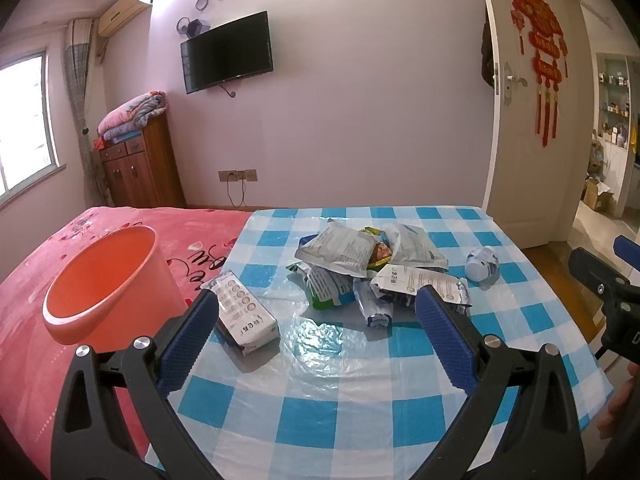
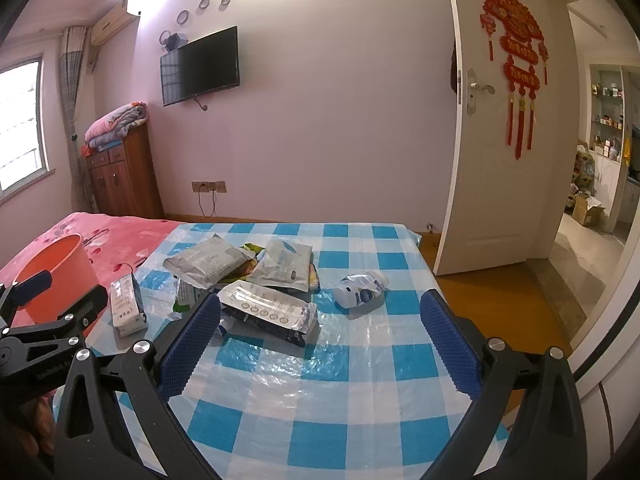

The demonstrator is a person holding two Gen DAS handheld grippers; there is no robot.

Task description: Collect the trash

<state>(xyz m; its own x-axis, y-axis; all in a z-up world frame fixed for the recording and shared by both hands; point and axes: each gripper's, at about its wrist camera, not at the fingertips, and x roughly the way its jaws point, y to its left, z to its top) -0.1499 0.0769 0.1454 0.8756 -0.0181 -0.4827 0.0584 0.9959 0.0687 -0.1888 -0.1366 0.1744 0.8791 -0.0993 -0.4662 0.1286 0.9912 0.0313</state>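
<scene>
Desk (image 1: 360, 400) is seen still littered — nothing appears collected yet. Orange bin (image 1: 108, 280) sits left, seemingly empty. Wrapper pile (image 1: 372, 264) and crushed bottle (image 1: 482, 266) remain. Left hand-held gripper (image 1: 320, 320) and right hand-held gripper (image 2: 320, 320) are held spread, empty.

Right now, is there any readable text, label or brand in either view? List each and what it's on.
"Gen…": white print on the left gripper body; the rest is blurred.
Pink bedspread: dark cursive script, not legible.
Silver packet: print too small to read.
Wrapper pile: print too small to read.
Small bottle: label blurred.
Red door ornament: gold characters, blurred.
</scene>
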